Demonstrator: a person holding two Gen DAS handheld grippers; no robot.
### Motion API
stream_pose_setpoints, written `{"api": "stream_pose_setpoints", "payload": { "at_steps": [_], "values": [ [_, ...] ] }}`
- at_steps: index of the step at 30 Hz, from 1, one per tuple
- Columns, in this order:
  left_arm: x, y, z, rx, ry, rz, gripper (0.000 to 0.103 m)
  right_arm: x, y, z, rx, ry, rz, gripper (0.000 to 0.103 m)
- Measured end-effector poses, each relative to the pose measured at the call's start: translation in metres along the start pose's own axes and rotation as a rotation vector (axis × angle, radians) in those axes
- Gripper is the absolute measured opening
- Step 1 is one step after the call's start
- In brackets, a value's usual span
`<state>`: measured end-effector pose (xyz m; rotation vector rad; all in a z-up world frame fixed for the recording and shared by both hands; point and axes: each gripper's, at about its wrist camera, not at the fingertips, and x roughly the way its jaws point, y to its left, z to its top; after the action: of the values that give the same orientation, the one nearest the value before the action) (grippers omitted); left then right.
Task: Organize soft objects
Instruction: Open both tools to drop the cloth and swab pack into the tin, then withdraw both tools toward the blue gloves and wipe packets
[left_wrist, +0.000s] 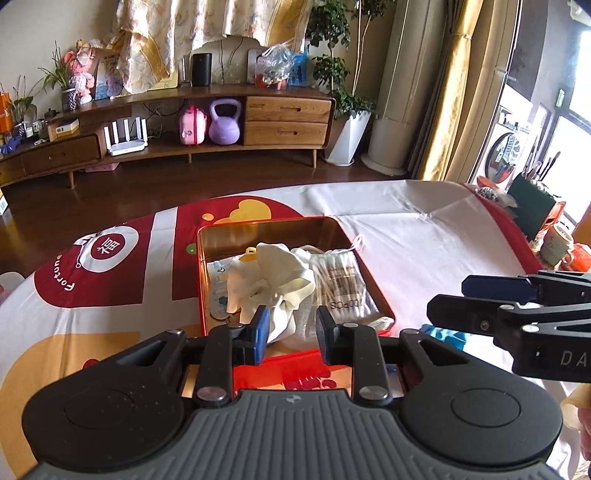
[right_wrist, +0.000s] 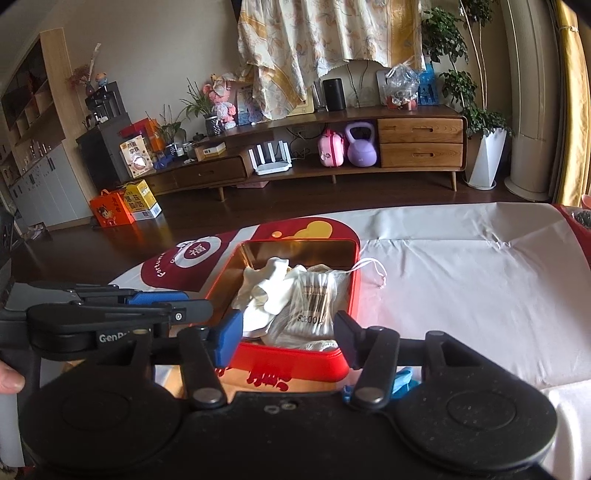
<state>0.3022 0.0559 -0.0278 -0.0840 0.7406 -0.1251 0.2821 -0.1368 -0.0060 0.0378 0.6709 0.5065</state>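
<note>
Red outside and gold inside: noted a rectangular metal tin (left_wrist: 207, 258) (right_wrist: 295, 354) lying open on the table under a white tablecloth printed in red and yellow (left_wrist: 424, 240), toward the table's near edge. Saw in it a crumpled cream cloth (left_wrist: 273, 273) (right_wrist: 266, 284) at the middle and, just to its right and touching it, a clear drawstring bag of cotton swabs (left_wrist: 340, 280) (right_wrist: 317, 295), with the bag's white cord (left_wrist: 356, 243) (right_wrist: 373, 269) trailing over the tin's right rim onto the tablecloth.

Found the left gripper (left_wrist: 291, 321) (right_wrist: 192, 301) with its jaws a narrow gap apart, gripping nothing; saw the cream cloth through the gap, not pinched. Judged it raised over the tin's near wall and tilted down toward the contents.

Found the right gripper (right_wrist: 290, 328) (left_wrist: 447, 299) parted wider, likewise empty, framing the swab bag without touching it. Placed it just right of the tin's near right corner, fingers reaching leftward in the left wrist view, close beside the other gripper.

Spotted a crumpled blue item (left_wrist: 443, 334) (right_wrist: 402, 380) on the tablecloth by that corner, largely hidden; could not tell what it was. Glimpsed a thumb (right_wrist: 9, 380) at the left border of the right wrist view.
</note>
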Motion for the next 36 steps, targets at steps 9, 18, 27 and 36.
{"api": "stream_pose_setpoints", "payload": {
  "at_steps": [9, 18, 27, 36],
  "values": [
    [-0.045, -0.012, -0.013, 0.0, -0.056, -0.02, 0.063, -0.035, 0.014, -0.016, -0.02, -0.023, 0.013, 0.059],
    [-0.081, -0.018, -0.039, 0.01, -0.083, -0.024, 0.073, -0.066, 0.019, -0.037, -0.025, -0.048, 0.01, 0.071],
    [-0.096, -0.016, -0.073, -0.02, -0.059, -0.035, 0.078, -0.076, 0.022, -0.068, -0.021, -0.033, 0.0, 0.088],
    [-0.1, -0.017, -0.109, -0.053, -0.046, -0.04, 0.083, -0.072, 0.019, -0.1, -0.007, -0.003, -0.027, 0.1]
  ]
}}
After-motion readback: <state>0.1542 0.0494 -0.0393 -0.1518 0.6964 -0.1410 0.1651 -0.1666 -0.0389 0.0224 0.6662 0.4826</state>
